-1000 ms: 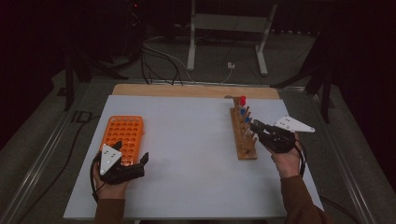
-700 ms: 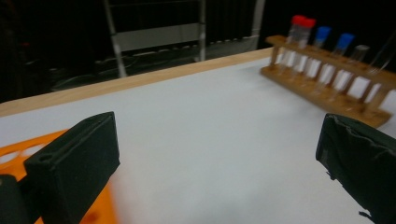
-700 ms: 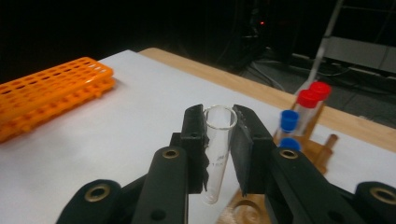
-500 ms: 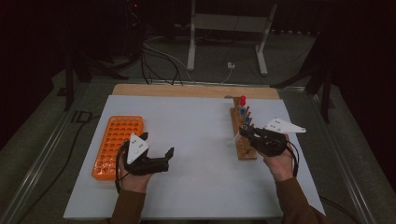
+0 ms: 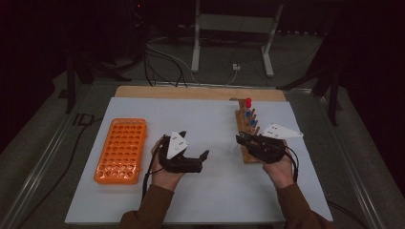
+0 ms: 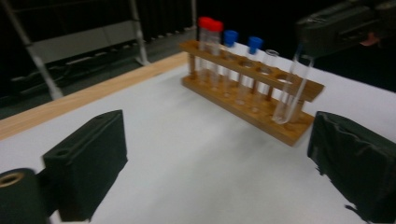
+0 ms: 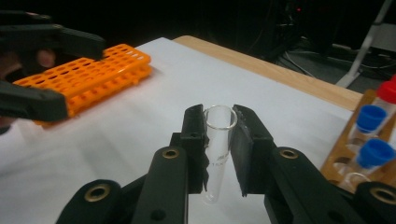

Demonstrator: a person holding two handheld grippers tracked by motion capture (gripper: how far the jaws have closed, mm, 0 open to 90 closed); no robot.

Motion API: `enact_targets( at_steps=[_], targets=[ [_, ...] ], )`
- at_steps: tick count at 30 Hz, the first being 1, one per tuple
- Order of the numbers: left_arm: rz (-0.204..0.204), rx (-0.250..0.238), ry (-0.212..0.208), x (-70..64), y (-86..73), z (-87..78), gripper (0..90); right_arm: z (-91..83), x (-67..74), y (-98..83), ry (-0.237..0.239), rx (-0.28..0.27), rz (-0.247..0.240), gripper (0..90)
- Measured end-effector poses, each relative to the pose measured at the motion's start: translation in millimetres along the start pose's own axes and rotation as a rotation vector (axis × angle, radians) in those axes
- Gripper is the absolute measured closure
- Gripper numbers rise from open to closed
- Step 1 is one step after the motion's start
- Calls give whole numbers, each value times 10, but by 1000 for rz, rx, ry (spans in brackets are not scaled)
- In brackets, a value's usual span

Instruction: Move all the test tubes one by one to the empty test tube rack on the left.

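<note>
Wooden rack [image 5: 246,138] right; orange rack [image 5: 121,150] left

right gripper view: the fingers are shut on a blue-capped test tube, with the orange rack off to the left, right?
Not quite. The test tube between the right gripper fingers has no cap; its open rim shows in the right gripper view. The blue-capped tubes stand in the wooden rack. The orange rack is indeed off to the left.

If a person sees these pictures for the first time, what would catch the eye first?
Probably the bright orange rack, lying at the table's left. Next, the clear uncapped tube clamped in the right gripper, just beside the wooden rack with red- and blue-capped tubes at the right. The left gripper is open mid-table.
</note>
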State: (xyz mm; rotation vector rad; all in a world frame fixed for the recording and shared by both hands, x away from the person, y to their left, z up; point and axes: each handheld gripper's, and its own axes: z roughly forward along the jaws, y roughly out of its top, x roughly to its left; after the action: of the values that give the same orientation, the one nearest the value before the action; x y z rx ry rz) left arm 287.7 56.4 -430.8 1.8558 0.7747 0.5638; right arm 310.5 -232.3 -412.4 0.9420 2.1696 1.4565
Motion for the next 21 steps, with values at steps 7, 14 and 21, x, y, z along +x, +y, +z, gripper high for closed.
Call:
enact_targets(
  at_steps=[7,14,21],
  targets=[
    [20,30,-84,-218,29,294,213,71,86,-11,36,14,-5,761],
    [40,25,-152,-337,81,503,466,100,125,-14,59,20,-9,761],
    [60,21,-190,-372,96,591,661,118,120,-29,87,23,13,761]
  ],
)
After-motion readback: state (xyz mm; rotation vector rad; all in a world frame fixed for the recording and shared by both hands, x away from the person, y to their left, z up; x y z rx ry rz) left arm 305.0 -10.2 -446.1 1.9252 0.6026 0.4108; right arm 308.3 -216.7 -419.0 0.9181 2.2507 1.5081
